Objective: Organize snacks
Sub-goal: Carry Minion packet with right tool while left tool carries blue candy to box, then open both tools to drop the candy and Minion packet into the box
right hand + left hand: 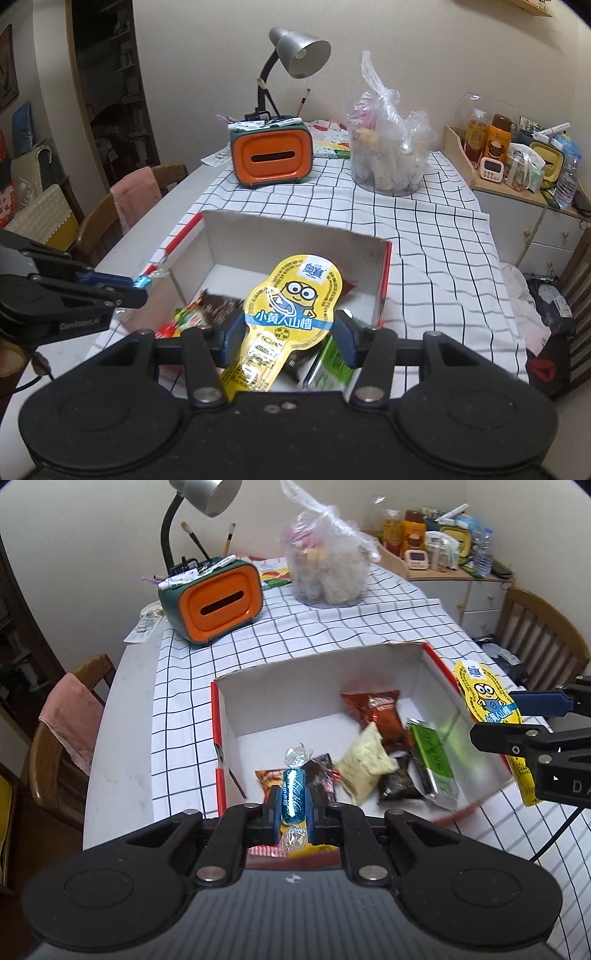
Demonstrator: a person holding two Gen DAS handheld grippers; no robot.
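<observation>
Cream walls closed in a cluttered dining corner, where a long white table (122, 716) carried a black-gridded white cloth (424, 236), with wooden chairs at both sides, one draped with a pink towel (72, 720). At the far end of the table stood a grey gooseneck lamp (299, 55), an orange-fronted tissue box (218, 602) with pens on its top, and a clear tub wrapped in a knotted plastic bag (388, 147). Beyond, a low cabinet (524, 225) was crowded with bottles and jars. Nearer, on the cloth, sat an open white box with red edges (325, 679), and several wrapped snacks lay in its near half: an orange-brown packet (376, 712), a green one (432, 760), a pale cream one (365, 764) and dark ones beside them. The right gripper (290, 332) hung over the near part of the box, its blue pads pinching the narrow waist of a yellow cartoon-printed snack pack (291, 299), the rounded head pointing away from the camera. The left gripper (293, 805) was pressed together on a small blue foil candy (293, 794) with twisted silver ends, held on end above the box's near rim.
</observation>
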